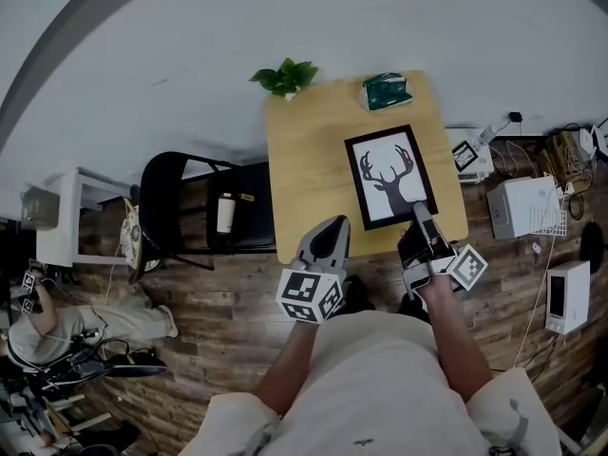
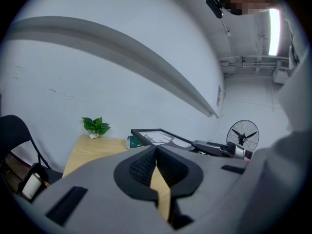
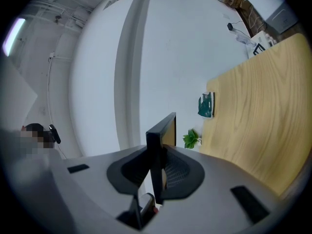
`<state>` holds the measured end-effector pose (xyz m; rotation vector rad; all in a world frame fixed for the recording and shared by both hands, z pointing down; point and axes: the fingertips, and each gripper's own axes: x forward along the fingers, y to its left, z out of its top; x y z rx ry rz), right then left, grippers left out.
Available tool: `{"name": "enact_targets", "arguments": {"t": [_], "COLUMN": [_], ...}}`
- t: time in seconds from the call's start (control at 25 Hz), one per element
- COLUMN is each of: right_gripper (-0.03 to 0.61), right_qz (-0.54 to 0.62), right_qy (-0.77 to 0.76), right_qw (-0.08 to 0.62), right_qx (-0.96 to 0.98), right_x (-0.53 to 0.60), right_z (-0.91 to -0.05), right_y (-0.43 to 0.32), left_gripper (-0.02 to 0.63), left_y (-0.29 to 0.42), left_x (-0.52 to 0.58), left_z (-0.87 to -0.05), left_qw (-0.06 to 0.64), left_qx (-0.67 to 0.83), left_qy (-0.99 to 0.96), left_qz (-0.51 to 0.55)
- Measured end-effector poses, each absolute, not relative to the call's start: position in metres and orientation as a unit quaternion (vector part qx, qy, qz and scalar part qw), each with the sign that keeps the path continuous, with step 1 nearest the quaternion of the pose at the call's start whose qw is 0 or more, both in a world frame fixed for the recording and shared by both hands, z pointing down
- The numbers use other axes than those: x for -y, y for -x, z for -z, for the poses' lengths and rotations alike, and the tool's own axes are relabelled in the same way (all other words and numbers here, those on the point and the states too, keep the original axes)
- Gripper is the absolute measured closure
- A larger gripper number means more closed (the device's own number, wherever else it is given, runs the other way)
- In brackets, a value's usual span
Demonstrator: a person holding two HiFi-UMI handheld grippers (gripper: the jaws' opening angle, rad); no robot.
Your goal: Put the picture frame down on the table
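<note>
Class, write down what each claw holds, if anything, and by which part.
The right claw clamps the picture frame by its near edge, close to a corner. The left claw is shut and holds nothing.

White wall, plank floor — black chair.

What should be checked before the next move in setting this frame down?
1. Right claw clamps the black rectangular picture frame with deer print by its edge: ok.
2. Left claw shut, empty, apart from the frame: ok.
3. Frame is over the light wooden table: ok.
4. Small green potted plant and green box clear of the frame: ok.
5. Frame touching the tabletop: cannot tell.
</note>
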<state>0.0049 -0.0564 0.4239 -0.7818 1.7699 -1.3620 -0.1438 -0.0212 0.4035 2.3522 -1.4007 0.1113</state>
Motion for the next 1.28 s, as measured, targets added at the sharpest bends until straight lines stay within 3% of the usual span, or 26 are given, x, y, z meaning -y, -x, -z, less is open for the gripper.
{"name": "enact_targets", "arguments": {"t": [0.48,1.28], "right_gripper": [0.518,0.517], "right_qz": [0.535,0.572], "right_qy": [0.328,0.336], "right_qw": [0.376,0.363], "right_qx": [-0.682,-0.654], "right_x": [0.059,0.090], "right_z": [-0.444,-0.494], "right_y": [0.019,-0.006], "left_gripper": [0.606,0.606], "left_y": [0.169,0.141], "left_x": [0.030,0.060], "left_z": [-0.421,-0.455], "left_qw": [0.211,0.239], "left_qx": [0.479,0.482], "left_qy": [-0.851,-0.840], "left_qz": [-0.049,-0.075]}}
